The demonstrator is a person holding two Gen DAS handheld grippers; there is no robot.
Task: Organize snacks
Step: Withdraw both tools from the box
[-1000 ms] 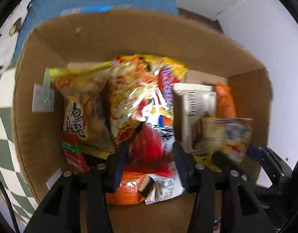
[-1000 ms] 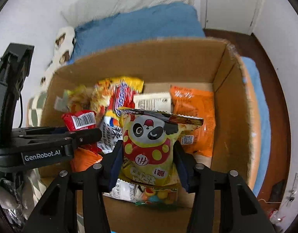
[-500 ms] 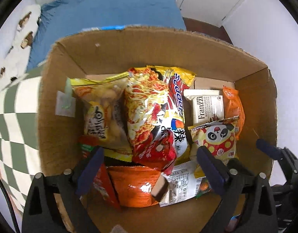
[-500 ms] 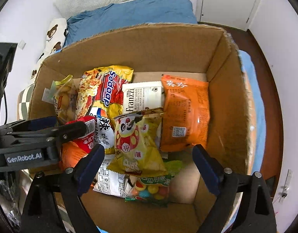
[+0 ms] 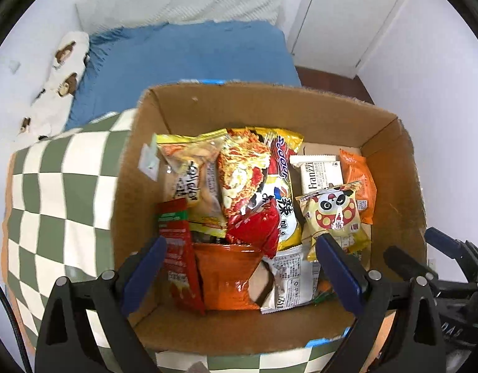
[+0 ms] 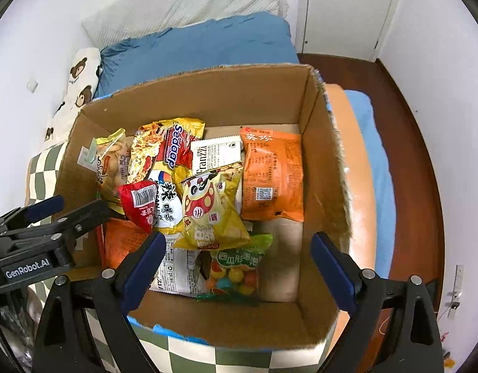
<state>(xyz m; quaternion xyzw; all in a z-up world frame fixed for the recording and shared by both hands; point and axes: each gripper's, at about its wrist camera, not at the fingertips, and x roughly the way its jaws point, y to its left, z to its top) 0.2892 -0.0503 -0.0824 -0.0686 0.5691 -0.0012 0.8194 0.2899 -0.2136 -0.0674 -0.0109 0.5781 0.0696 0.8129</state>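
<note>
I am holding my left tongs (image 5: 242, 269) and my right tongs (image 6: 235, 267) spread wide apart, both gripping nothing, pointing down over the cardboard box (image 6: 192, 93). The snacks are lying inside it, below and ahead of my fingertips: a yellow panda bag (image 6: 207, 208) is resting on top, tilted, between my right fingers; a small red packet (image 5: 254, 227) is sitting between my left ones, leaning on a yellow noodle pack (image 5: 254, 168). An orange pouch (image 6: 273, 174) is lying flat beyond my right tip.
</note>
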